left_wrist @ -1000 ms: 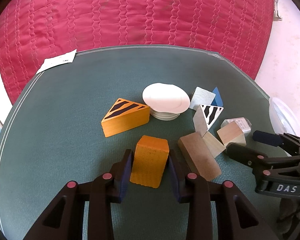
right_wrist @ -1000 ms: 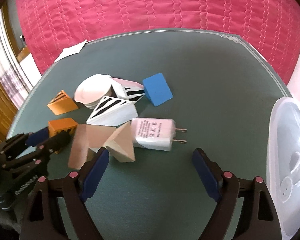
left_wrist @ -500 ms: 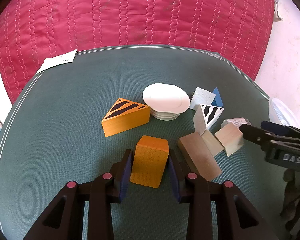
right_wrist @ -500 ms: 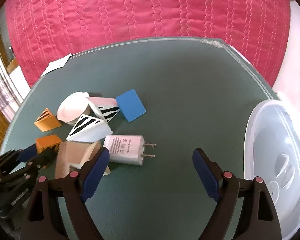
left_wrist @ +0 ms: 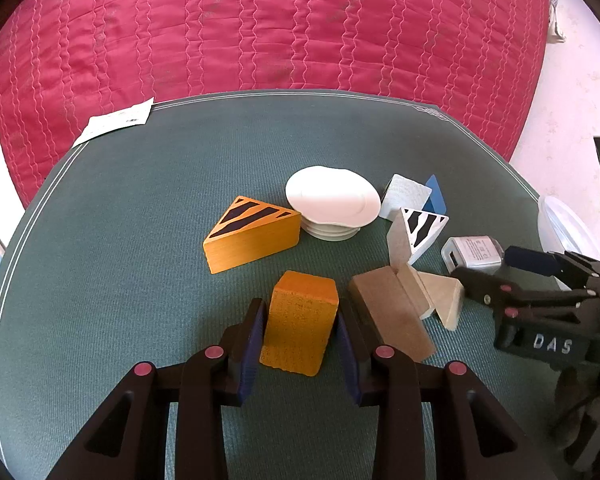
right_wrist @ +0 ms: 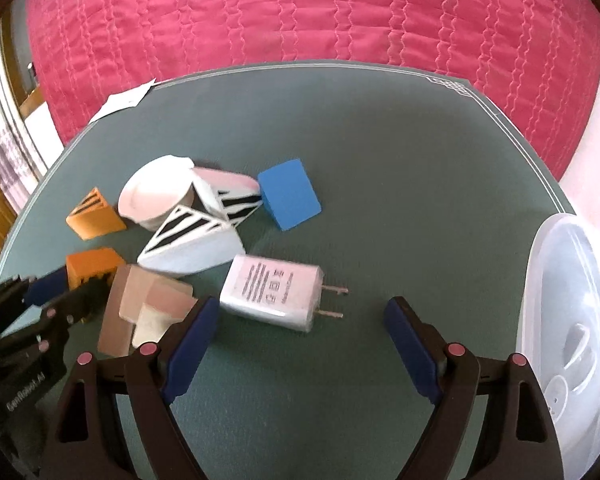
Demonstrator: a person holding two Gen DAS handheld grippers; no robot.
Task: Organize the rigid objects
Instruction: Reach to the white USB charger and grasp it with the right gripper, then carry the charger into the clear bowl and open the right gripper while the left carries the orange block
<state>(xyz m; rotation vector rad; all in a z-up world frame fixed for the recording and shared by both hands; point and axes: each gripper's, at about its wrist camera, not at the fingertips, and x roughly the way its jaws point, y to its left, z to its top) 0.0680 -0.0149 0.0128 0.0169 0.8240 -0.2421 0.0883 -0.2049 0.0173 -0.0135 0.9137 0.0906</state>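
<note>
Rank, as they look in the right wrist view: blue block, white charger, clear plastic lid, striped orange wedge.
1. clear plastic lid, though cut off by the frame edge.
2. white charger, but it lies nearest the camera, so unsure against the next.
3. blue block.
4. striped orange wedge.
</note>
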